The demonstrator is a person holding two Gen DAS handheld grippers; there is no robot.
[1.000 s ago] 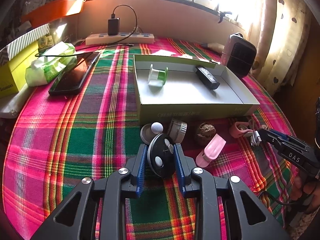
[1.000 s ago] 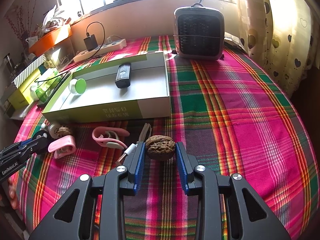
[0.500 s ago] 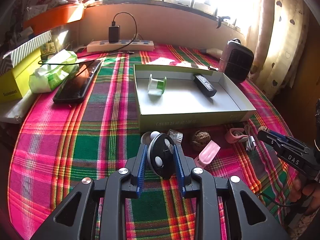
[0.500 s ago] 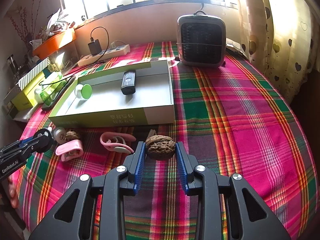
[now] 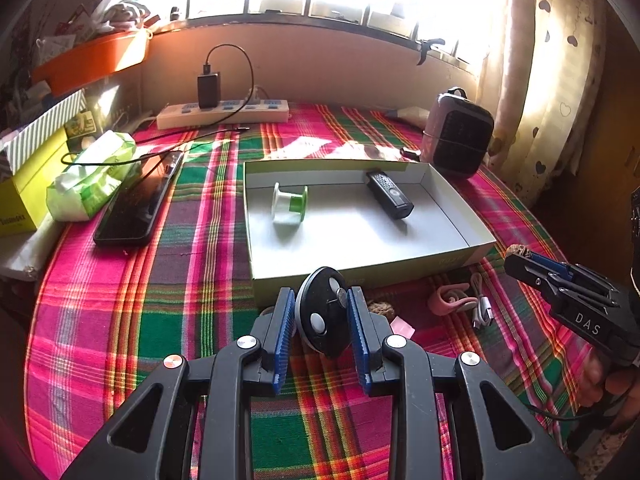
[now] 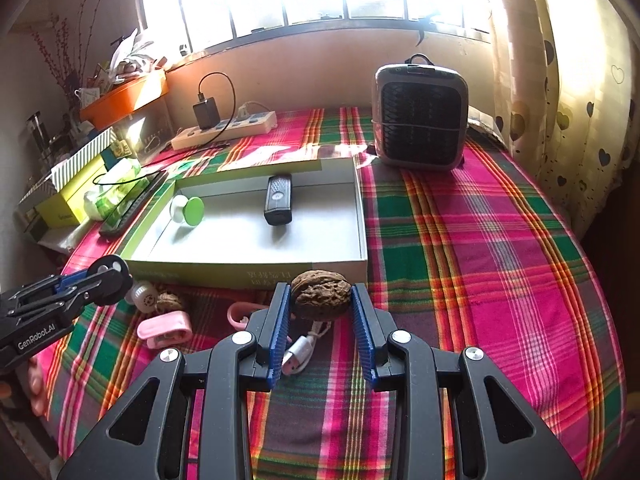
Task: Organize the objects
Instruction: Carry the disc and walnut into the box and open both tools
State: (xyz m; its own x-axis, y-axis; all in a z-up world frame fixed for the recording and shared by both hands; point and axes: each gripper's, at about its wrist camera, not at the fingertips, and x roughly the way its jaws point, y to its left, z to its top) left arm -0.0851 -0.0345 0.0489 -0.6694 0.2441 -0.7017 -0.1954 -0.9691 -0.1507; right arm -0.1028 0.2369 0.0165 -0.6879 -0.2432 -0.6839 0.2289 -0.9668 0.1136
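Observation:
My left gripper (image 5: 320, 312) is shut on a black round disc with white dots (image 5: 324, 316), held above the cloth in front of the shallow box (image 5: 360, 276). My right gripper (image 6: 320, 308) is shut on a walnut (image 6: 320, 294), held near the box's front wall (image 6: 248, 276). The box holds a green-and-white spool (image 5: 290, 202) and a black stick device (image 5: 388, 194). On the cloth before the box lie a second walnut (image 6: 170, 302), a pink clip (image 6: 164, 328), a pink earhook (image 5: 450, 298), a white cable plug (image 6: 300, 354) and a small white round piece (image 6: 144, 296).
A small heater (image 6: 420, 116) stands behind the box at the right. A power strip with charger (image 5: 222, 114), a black phone (image 5: 136, 204), a tissue pack (image 5: 92, 176) and yellow boxes (image 5: 24, 192) sit at the left. Curtains hang at the right.
Both grippers have risen with their objects; the table items look smaller and lower. The left gripper's disc now sits level with the box front. The right gripper with the walnut has moved nearer the box.

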